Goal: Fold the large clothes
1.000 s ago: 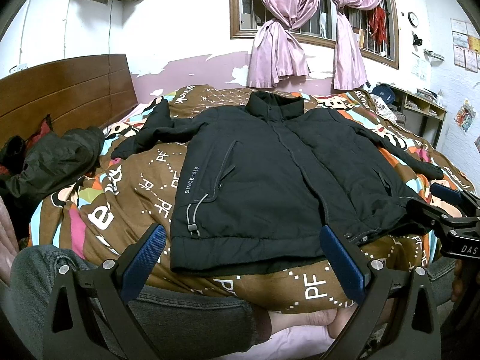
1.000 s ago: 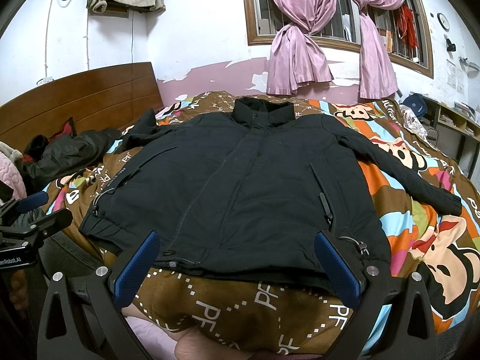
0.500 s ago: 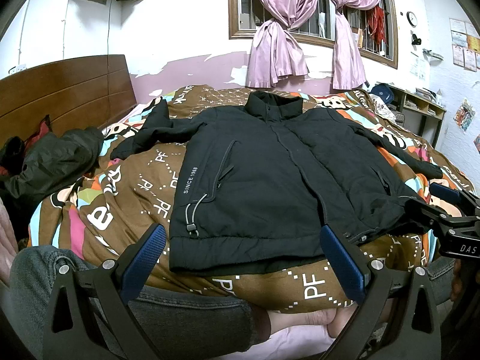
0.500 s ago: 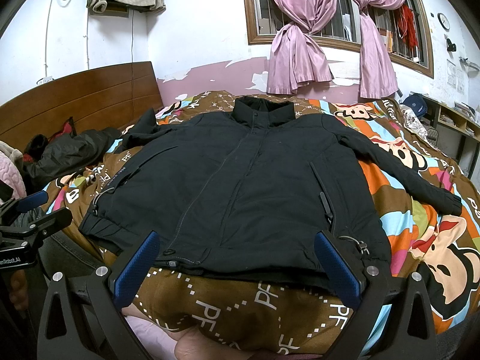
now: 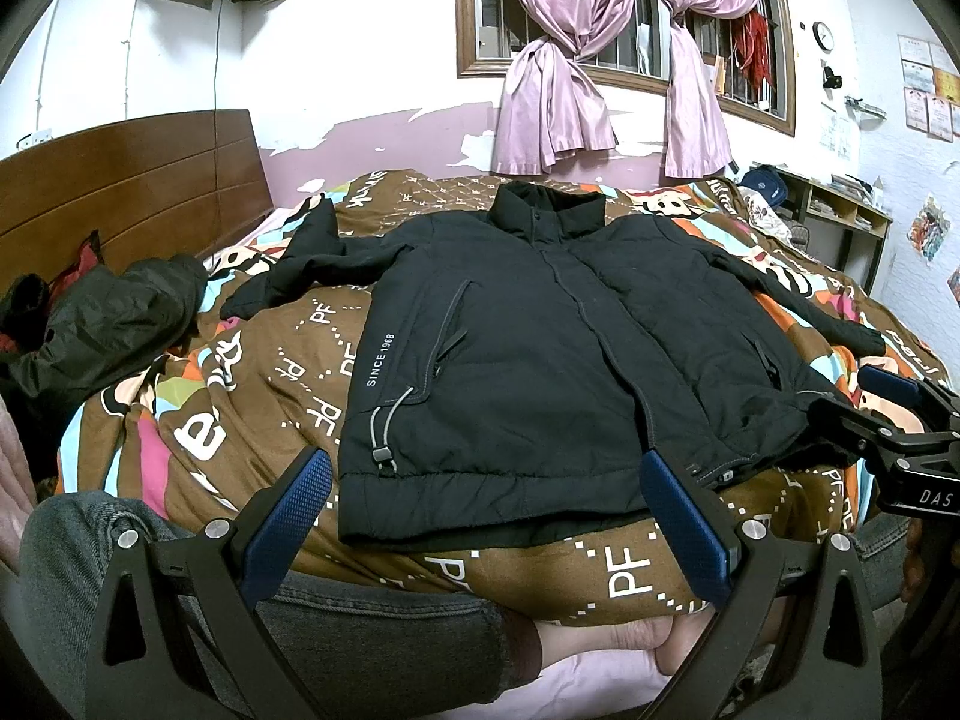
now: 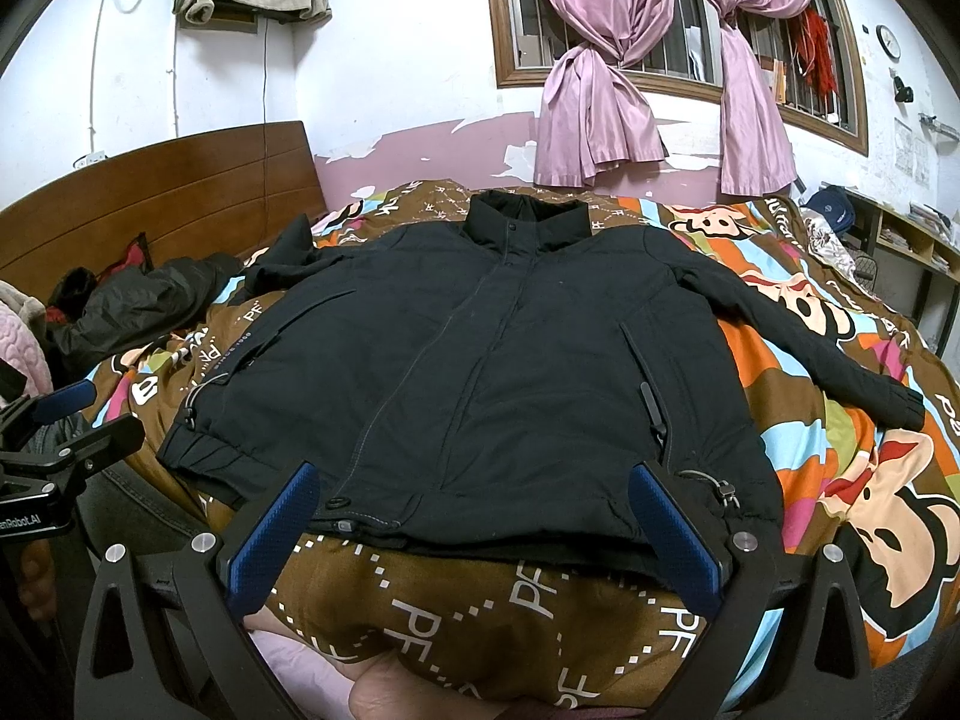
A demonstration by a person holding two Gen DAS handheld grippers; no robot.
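A large black jacket (image 5: 540, 348) lies front up and spread flat on the bed, collar at the far end, hem nearest me, both sleeves stretched out to the sides. It also shows in the right wrist view (image 6: 480, 372). My left gripper (image 5: 486, 510) is open and empty, hovering just short of the hem's left half. My right gripper (image 6: 474, 522) is open and empty, just short of the hem's right half. Each gripper shows at the edge of the other's view, the right one (image 5: 888, 420) and the left one (image 6: 60, 432).
The bed has a brown cartoon-print quilt (image 5: 270, 372) and a wooden headboard (image 5: 120, 192) on the left. A dark crumpled garment (image 5: 120, 312) lies near the headboard. A window with pink curtains (image 5: 600, 60) is behind, and a desk (image 5: 840, 210) stands at the far right.
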